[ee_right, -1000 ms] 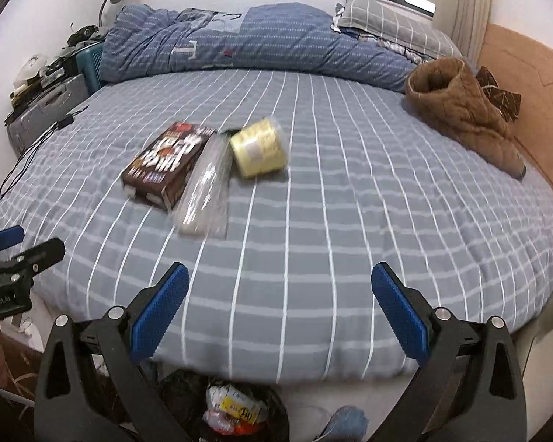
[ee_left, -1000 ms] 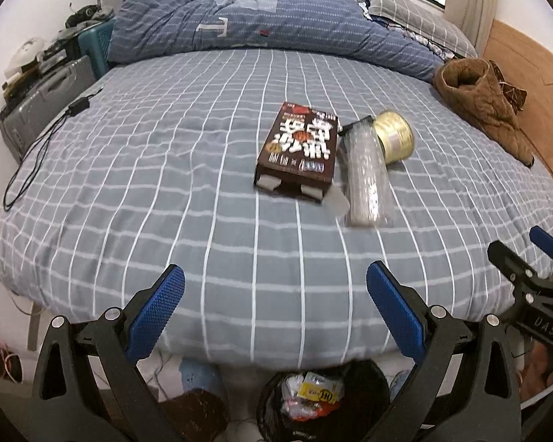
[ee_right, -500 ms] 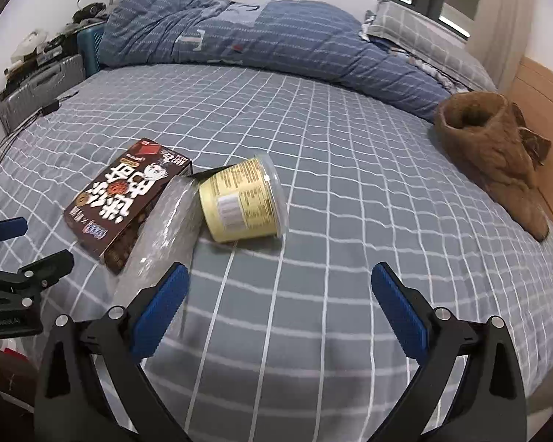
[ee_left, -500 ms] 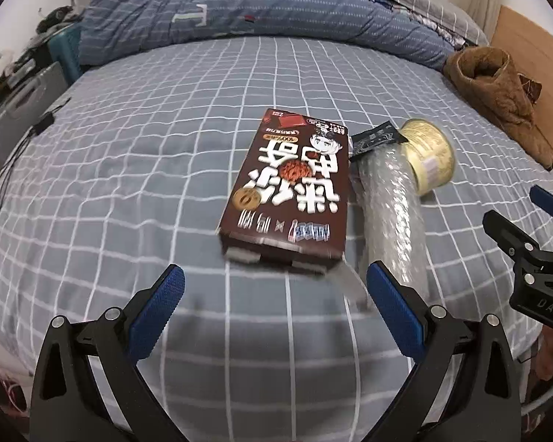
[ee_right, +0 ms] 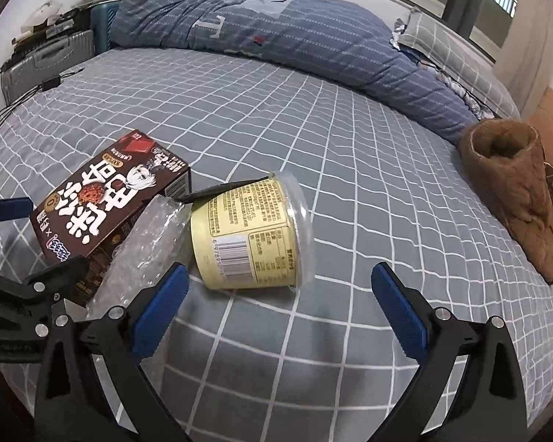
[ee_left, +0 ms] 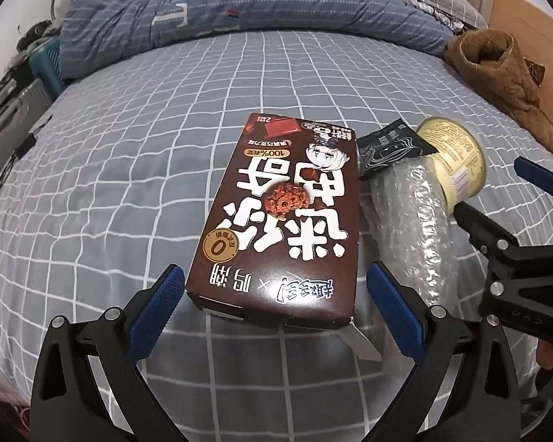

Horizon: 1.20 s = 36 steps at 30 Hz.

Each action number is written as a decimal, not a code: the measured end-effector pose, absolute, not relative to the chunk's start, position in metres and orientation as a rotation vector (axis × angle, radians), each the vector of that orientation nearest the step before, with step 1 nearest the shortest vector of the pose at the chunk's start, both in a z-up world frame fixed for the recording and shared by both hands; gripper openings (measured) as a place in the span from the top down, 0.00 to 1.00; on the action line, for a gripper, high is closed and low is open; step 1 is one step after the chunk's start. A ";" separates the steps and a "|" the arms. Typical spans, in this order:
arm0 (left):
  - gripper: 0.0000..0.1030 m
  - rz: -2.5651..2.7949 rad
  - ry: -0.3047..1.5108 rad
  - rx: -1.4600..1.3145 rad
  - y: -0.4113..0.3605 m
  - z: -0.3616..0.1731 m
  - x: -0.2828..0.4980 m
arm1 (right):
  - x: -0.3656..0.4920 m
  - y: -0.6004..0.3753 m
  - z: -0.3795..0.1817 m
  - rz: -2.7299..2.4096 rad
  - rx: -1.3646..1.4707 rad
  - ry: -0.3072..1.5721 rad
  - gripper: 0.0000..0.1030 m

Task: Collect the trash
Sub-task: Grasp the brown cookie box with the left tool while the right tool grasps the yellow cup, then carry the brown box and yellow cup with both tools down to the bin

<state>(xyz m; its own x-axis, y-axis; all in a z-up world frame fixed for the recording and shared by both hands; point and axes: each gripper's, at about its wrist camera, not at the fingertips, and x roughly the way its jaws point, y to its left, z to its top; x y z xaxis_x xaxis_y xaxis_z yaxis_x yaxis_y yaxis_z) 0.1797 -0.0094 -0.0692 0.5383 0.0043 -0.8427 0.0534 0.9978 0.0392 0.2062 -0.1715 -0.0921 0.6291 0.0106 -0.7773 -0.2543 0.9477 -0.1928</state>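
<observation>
A brown snack box (ee_left: 284, 217) lies flat on the grey checked bed, its near end between the open fingers of my left gripper (ee_left: 276, 309). Right of it lie a clear bubble-wrap roll (ee_left: 420, 228), a black wrapper (ee_left: 390, 149) and a yellow cup (ee_left: 457, 162) on its side. In the right wrist view my right gripper (ee_right: 280, 302) is open just in front of the yellow cup (ee_right: 250, 235), with the bubble wrap (ee_right: 147, 246) and the box (ee_right: 103, 199) to its left. Both grippers are empty.
A brown fleece garment (ee_right: 516, 184) lies at the bed's right side. A rolled blue duvet (ee_right: 276, 37) and pillows fill the far end. Suitcases (ee_right: 44, 62) and cables stand beyond the left edge. The other gripper shows at each view's side.
Both grippers have moved forward over the bed, from its foot above a black trash bin to right at the trash. The box, wrap and cup have not moved.
</observation>
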 end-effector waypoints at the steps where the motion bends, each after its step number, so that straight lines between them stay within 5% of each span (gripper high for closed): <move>1: 0.06 -0.026 1.001 0.065 -0.010 -0.070 0.181 | 0.208 -0.170 -0.094 0.155 -0.301 0.881 0.07; 14: 0.05 -0.087 1.050 0.121 -0.005 -0.077 0.202 | 0.220 -0.165 -0.104 0.170 -0.314 0.891 0.15; 18: 0.07 -0.105 1.068 0.129 -0.006 -0.082 0.210 | 0.222 -0.165 -0.107 0.194 -0.305 0.908 0.34; 36: 0.11 -0.085 1.024 0.033 0.002 -0.060 0.174 | 0.197 -0.185 -0.087 0.183 -0.229 0.880 0.35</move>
